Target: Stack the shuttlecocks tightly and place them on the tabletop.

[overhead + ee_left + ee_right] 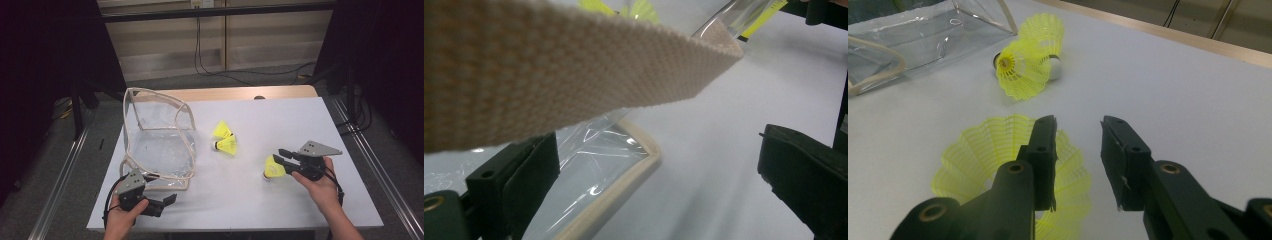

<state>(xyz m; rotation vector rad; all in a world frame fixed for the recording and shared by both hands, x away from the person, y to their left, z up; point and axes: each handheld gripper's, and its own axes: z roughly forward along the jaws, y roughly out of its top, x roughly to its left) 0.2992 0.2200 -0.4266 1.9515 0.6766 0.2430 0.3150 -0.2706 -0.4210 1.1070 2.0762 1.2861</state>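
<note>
A: Holding the left claw (170, 200) low at the near corner of the clear bag (160, 150) is the first half of it; its jaws stand spread with nothing between them, the bag's woven strap (574, 75) hanging just above and its cream-edged rim (644, 150) just ahead of the left jaw; I'd judge it ought to take that rim or strap and keep the mouth facing the shuttlecocks.

B: And beyond that claw, toward the middle of the desk (280, 120)?

A: Two yellow shuttlecocks (226, 139) lie touching each other, just past the bag's mouth and well ahead of the right claw (281, 156); leave them for later; they are not in the way.

B: So the right claw is the one to mind?

A: Yes; its jaws are parted, not pinching; the near shuttlecock (998, 165) lies on the desk under and beside its left jaw, the skirt fanned toward the camera; the gap between the jaws sits to the right of it.

B: How to take it well?

A: Shift the claw leftward so the skirt sits squarely between the pads; close gently, since that mesh looks likely to crush or spring out; pinching nearer the cork would probably hold surer; lift before carrying it toward the bag.
</note>
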